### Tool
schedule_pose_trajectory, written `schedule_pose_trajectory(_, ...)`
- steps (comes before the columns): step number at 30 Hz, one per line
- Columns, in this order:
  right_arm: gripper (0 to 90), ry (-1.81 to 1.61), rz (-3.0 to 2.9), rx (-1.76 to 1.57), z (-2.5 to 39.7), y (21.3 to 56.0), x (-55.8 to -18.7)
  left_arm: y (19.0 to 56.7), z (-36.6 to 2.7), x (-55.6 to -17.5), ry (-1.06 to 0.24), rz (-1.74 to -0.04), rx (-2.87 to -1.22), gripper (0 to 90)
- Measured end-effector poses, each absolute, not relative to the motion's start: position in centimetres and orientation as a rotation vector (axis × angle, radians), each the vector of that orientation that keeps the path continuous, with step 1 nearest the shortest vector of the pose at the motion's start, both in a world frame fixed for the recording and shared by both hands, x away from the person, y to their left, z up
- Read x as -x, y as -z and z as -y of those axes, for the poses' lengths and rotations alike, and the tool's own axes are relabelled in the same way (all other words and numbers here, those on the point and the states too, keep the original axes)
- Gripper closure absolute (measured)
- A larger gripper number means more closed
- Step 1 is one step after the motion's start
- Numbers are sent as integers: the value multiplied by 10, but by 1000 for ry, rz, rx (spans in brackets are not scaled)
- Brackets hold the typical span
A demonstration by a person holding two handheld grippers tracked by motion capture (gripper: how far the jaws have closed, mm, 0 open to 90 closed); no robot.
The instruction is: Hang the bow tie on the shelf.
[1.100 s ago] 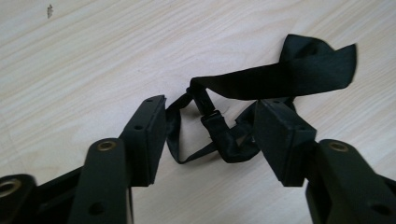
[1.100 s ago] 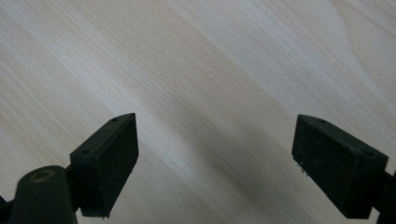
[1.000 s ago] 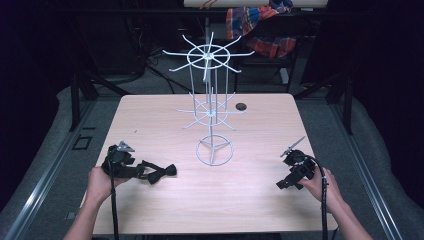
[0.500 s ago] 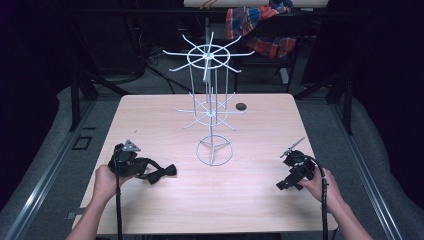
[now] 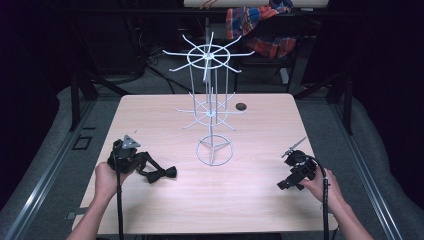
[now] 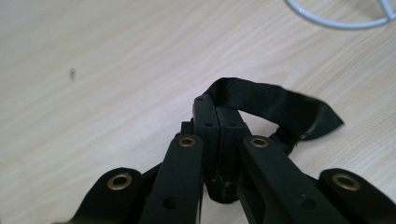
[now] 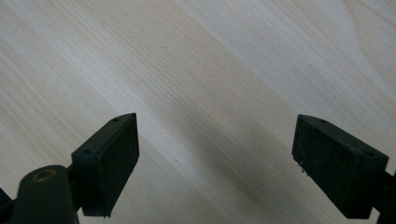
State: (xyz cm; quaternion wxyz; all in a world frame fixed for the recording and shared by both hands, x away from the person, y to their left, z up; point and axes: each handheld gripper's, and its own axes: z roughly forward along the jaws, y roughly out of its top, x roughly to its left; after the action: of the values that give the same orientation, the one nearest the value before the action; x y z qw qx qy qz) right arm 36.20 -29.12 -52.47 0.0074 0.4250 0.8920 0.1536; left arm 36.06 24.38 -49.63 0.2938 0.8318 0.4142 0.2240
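Here, no legible writing: left tool clamped on plain black bow tie.

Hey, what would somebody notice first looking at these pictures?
Probably the tall white wire rack standing mid-table, its spoked arms bare. Next, the left gripper at the near left, shut on the strap of a black bow tie lying on the wood. The right gripper sits open over bare table at the near right.
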Motion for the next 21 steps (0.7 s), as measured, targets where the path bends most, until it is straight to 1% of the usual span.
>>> schedule_pose_trajectory(4, 146, -466, -2809, -1301, 291, 523, -363, 486, -244, -352, -620, -1068, -2182, 890)
schedule_pose_trajectory(10, 146, -452, -2820, -1293, 292, 522, -363, 480, -243, -347, -628, -1042, -2177, 891)
schedule_pose_trajectory(15, 146, -425, -2830, -1272, 292, 521, -364, 475, -246, -345, -617, -1055, -2134, 892)
schedule_pose_trajectory(17, 146, -490, -2783, -1322, 292, 525, -362, 471, -247, -342, -621, -1058, -2110, 892)
schedule_pose_trajectory(19, 146, -405, -2841, -1260, 294, 520, -366, 469, -247, -340, -627, -1055, -2098, 892)
schedule_pose_trajectory(21, 146, -401, -2842, -1253, 294, 520, -366, 468, -247, -340, -628, -1054, -2097, 892)
